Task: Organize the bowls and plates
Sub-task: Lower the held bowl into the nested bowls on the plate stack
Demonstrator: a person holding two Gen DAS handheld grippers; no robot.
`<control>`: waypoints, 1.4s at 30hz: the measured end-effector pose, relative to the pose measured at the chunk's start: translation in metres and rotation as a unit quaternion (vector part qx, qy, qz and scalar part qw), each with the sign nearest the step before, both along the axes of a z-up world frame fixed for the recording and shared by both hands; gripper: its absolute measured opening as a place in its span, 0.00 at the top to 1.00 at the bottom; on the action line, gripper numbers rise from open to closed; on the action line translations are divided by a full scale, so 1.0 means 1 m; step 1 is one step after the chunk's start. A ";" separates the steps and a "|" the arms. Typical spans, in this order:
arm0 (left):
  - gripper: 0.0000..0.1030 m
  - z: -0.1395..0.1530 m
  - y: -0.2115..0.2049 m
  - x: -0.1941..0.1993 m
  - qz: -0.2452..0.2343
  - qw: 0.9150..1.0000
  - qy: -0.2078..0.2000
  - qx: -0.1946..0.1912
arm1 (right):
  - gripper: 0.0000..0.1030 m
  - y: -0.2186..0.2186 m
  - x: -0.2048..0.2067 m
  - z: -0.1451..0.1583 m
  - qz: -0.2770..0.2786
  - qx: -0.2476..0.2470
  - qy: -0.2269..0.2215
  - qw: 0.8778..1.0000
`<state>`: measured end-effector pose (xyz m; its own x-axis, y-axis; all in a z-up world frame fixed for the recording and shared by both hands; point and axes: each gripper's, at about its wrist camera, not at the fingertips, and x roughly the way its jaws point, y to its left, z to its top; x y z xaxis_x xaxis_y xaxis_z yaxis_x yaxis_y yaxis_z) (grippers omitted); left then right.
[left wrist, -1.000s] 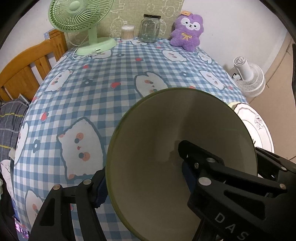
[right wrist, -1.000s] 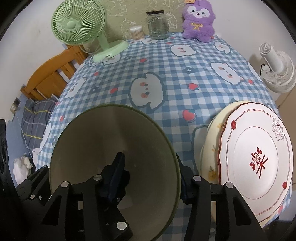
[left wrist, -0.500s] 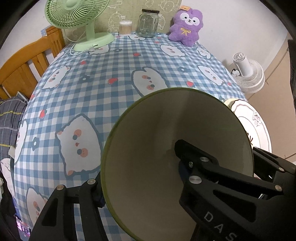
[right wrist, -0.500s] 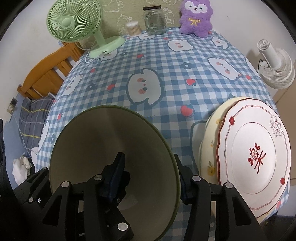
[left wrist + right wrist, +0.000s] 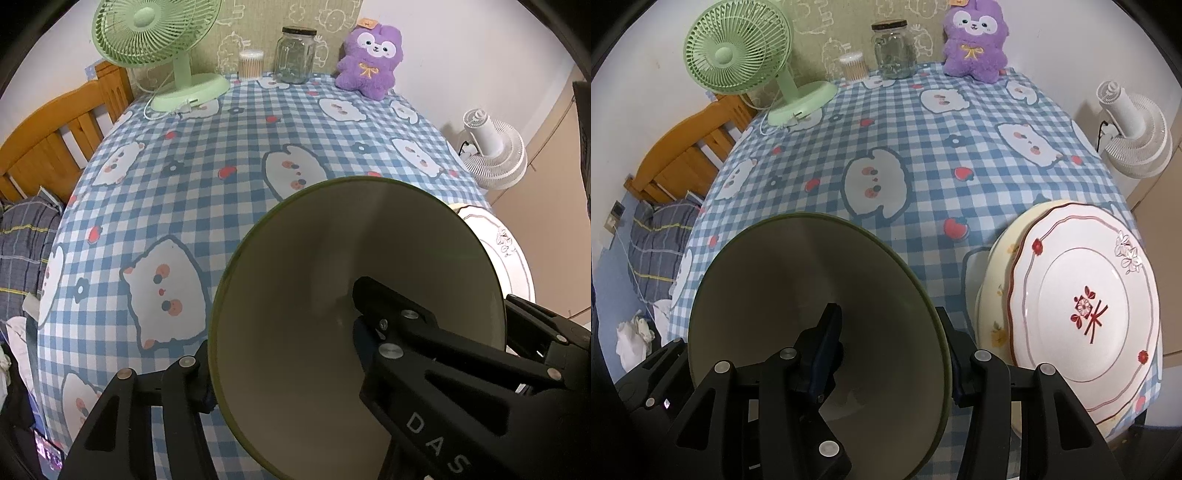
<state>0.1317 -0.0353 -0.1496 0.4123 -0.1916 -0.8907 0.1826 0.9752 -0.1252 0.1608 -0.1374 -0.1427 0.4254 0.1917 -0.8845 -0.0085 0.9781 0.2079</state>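
Note:
A green-rimmed bowl (image 5: 332, 288) with a pale inside is held by both grippers above the near edge of the table. My left gripper (image 5: 280, 350) is shut on its left wall, one finger inside and one outside. My right gripper (image 5: 890, 354) is shut on its right wall (image 5: 798, 295) in the same way. A white plate with red flowers (image 5: 1082, 306) lies on a cream plate (image 5: 993, 280) at the near right of the table; its rim shows in the left wrist view (image 5: 513, 258).
The table wears a blue checked cloth (image 5: 923, 147). At its far edge stand a green fan (image 5: 746, 55), a cotton swab tub (image 5: 853, 66), a glass jar (image 5: 894, 48) and a purple plush (image 5: 975, 40). A white fan (image 5: 1134, 133) stands on the floor to the right.
Both grippers with the bowl have drawn back and risen slightly; the table's far objects look a little further away. The plates have not moved.

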 end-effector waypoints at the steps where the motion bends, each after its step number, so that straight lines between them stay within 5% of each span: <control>1: 0.40 0.003 0.000 -0.001 0.000 1.000 -0.002 0.000 | 0.49 0.000 0.000 0.003 -0.001 0.000 -0.002 1.000; 22: 0.42 0.059 -0.002 0.001 -0.014 0.999 -0.038 -0.011 | 0.49 -0.004 -0.005 0.065 -0.032 -0.010 -0.041 0.999; 42: 0.42 0.067 -0.062 0.005 -0.012 0.999 -0.032 -0.010 | 0.49 -0.063 -0.002 0.070 -0.029 -0.009 -0.035 0.999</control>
<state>0.1366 -0.0969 -0.0824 0.4644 -0.2184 -0.8583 0.2133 0.9682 -0.1309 0.1591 -0.2004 -0.0729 0.4968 0.1503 -0.8548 0.0339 0.9808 0.1921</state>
